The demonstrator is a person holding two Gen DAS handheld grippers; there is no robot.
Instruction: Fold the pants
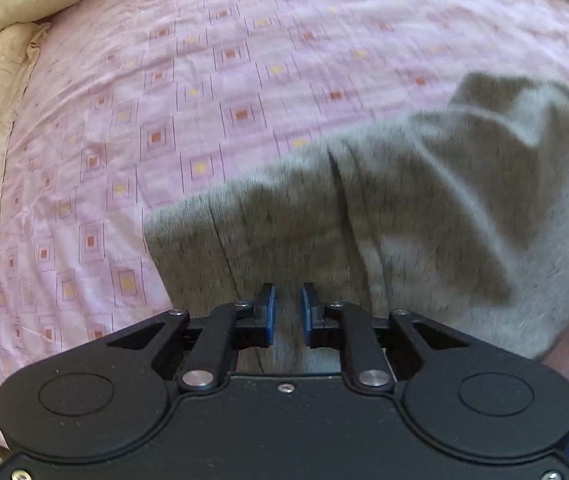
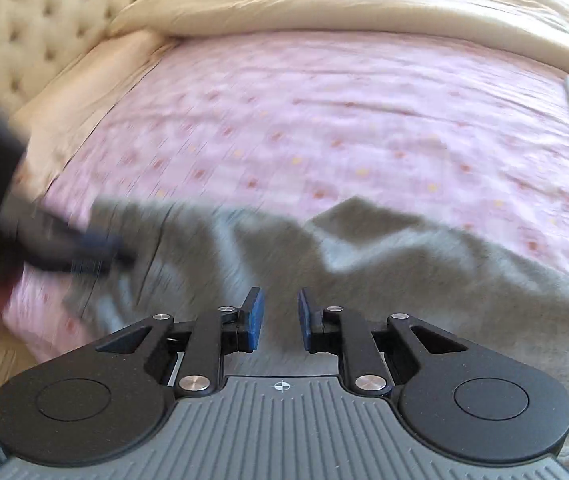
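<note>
pants (image 1: 424, 208) rumpled at bed (image 1: 244, 60) near edge, fold unfinished | left gripper (image 1: 287, 312) released, empty | right gripper (image 2: 280, 320) released, empty

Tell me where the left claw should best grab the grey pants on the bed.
Probably the near edge of the grey pants, straight ahead of the left claw. Its jaws are a little apart, with cloth lying between them. Come in low from the bed's near side: that edge lies flat on the pink sheet, so it pinches easily.
</note>
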